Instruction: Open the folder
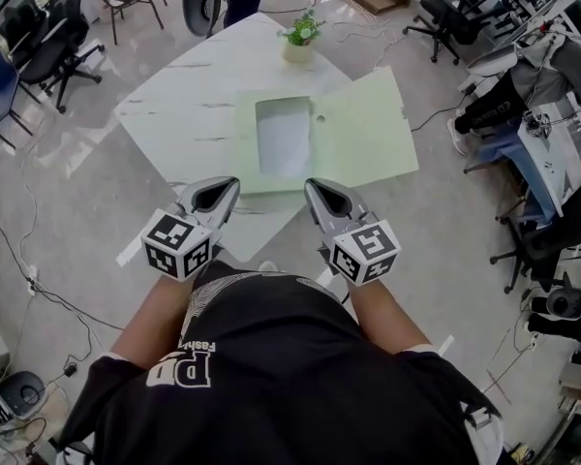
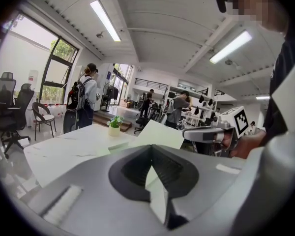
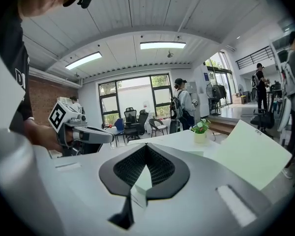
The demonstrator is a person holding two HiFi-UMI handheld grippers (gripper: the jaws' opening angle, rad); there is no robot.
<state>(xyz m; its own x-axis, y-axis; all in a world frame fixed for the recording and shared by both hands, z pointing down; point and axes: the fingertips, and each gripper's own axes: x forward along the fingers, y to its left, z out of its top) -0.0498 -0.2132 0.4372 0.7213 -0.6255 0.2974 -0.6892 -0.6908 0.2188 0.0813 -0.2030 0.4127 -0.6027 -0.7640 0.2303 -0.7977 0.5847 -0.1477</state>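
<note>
A pale green folder (image 1: 368,129) lies spread open on the white marble table (image 1: 184,105). A white sheet (image 1: 284,139) rests on its left half. Its right cover (image 3: 250,154) reaches past the table's right edge and looks slightly raised in the gripper views, where it shows as a green flap (image 2: 160,134). My left gripper (image 1: 230,184) and right gripper (image 1: 312,186) hover side by side at the table's near corner, just short of the folder's front edge. Both are shut with nothing between the jaws. The left gripper (image 2: 151,146) and the right gripper (image 3: 146,145) touch nothing.
A small potted plant (image 1: 301,35) stands at the table's far corner, behind the folder. Office chairs (image 1: 53,42) are at the left. Desks with seated people (image 1: 523,85) line the right. A person with a backpack (image 2: 83,102) stands beyond the table. Cables run over the floor.
</note>
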